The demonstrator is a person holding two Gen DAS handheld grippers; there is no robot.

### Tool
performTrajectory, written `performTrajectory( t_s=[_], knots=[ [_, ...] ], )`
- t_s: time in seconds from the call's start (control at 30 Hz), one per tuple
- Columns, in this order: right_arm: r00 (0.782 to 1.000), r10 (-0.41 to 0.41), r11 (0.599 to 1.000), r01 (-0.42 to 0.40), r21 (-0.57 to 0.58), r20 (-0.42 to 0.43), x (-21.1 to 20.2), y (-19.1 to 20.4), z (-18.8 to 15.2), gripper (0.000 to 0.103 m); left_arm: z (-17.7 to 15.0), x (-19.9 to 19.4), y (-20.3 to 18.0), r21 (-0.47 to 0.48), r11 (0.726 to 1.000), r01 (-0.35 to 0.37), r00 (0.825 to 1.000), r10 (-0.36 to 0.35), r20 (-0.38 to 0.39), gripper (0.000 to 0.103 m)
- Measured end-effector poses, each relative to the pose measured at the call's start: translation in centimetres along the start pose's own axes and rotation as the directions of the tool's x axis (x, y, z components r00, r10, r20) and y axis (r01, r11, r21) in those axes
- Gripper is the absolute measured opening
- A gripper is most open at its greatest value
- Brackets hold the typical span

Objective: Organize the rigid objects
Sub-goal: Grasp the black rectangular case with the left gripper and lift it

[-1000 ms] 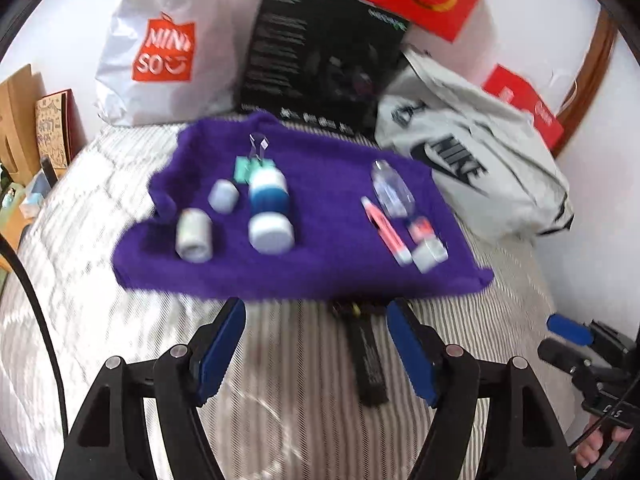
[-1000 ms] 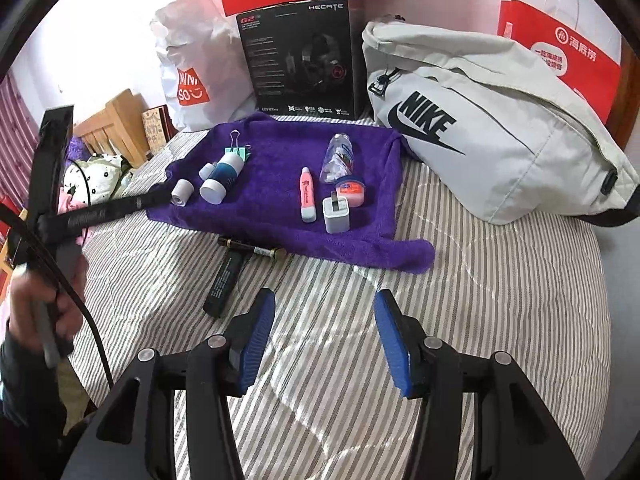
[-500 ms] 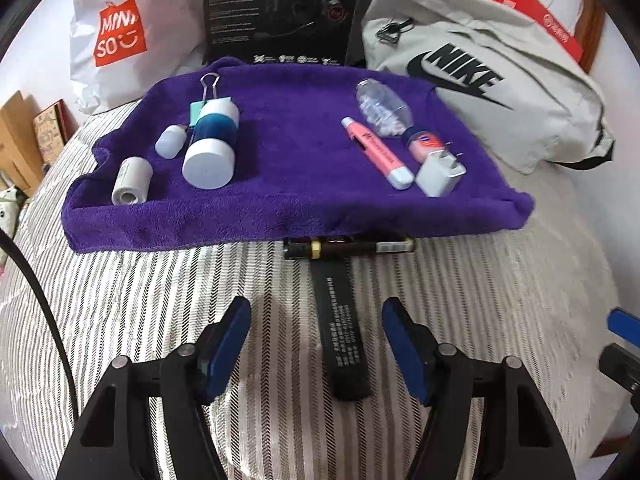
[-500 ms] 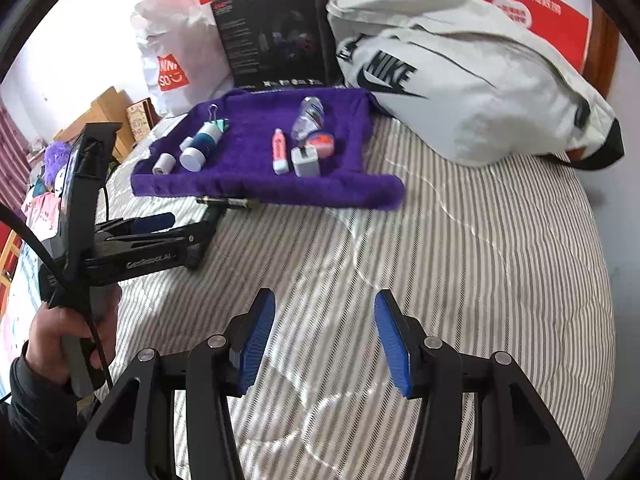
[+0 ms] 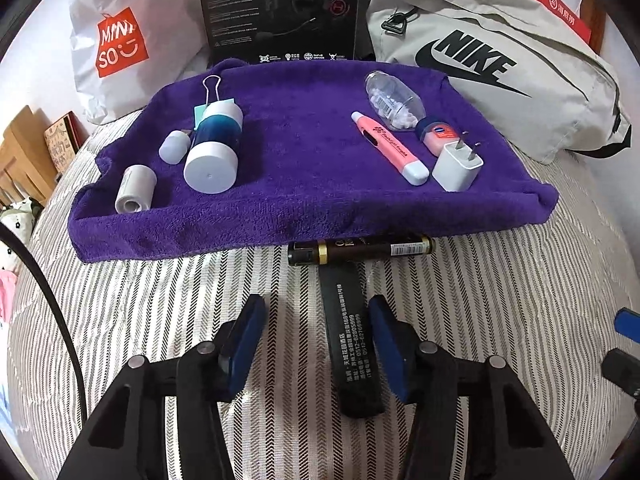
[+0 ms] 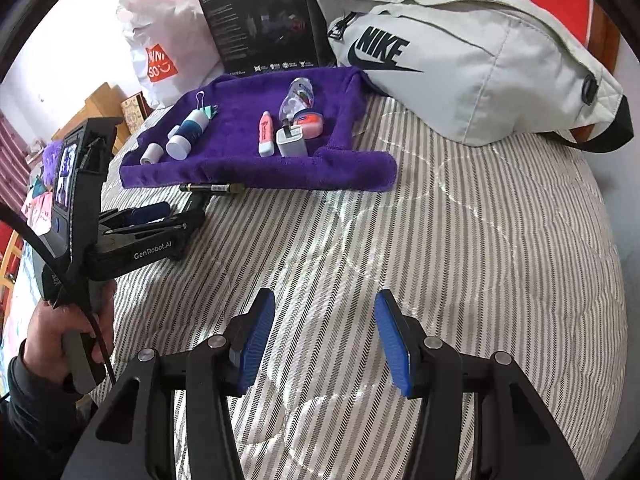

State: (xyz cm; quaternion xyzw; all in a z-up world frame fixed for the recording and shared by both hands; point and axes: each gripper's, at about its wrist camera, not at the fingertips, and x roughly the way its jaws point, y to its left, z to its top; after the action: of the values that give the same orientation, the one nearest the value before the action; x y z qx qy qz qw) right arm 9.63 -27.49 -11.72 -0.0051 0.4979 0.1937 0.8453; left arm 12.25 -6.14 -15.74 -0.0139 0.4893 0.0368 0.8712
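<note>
A purple towel (image 5: 304,200) lies on the striped bed and carries a blue-and-white bottle (image 5: 214,148), a small roll (image 5: 134,194), a pink pen (image 5: 390,148), a white charger plug (image 5: 456,166), a clear bottle (image 5: 394,100) and a pink tin (image 5: 438,136). A black-and-gold tube (image 5: 360,248) lies crosswise at the towel's front edge. A long black bar (image 5: 352,340) lies on the bed. My left gripper (image 5: 316,344) is open, its fingers either side of the bar. My right gripper (image 6: 326,340) is open and empty over bare bed.
A grey Nike bag (image 5: 492,64), a black box (image 5: 280,8) and a white Miniso bag (image 5: 120,40) stand behind the towel. The left gripper shows at the left of the right wrist view (image 6: 152,224). Wooden furniture (image 5: 24,156) stands left of the bed.
My left gripper has come down and forward so the black bar lies between its fingers. My right gripper has drawn back from the towel and swung right.
</note>
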Motion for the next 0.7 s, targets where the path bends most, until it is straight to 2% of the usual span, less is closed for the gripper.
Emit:
performTrajectory(
  t_s=[0.27, 0.7],
  knots=[
    [1.000, 0.007, 1.000, -0.008, -0.021, -0.024, 1.3, 1.1, 0.6, 0.051, 0.0, 0.0, 0.2, 0.004, 1.000, 0.019, 1.000, -0.019, 0.001, 0.050],
    [0.999, 0.002, 1.000, -0.002, -0.014, -0.044, 2.5, 0.9, 1.6, 0.051, 0.4, -0.1, 1.8, -0.029, 0.998, 0.049, 0.999, -0.050, -0.015, 0.026]
  ],
)
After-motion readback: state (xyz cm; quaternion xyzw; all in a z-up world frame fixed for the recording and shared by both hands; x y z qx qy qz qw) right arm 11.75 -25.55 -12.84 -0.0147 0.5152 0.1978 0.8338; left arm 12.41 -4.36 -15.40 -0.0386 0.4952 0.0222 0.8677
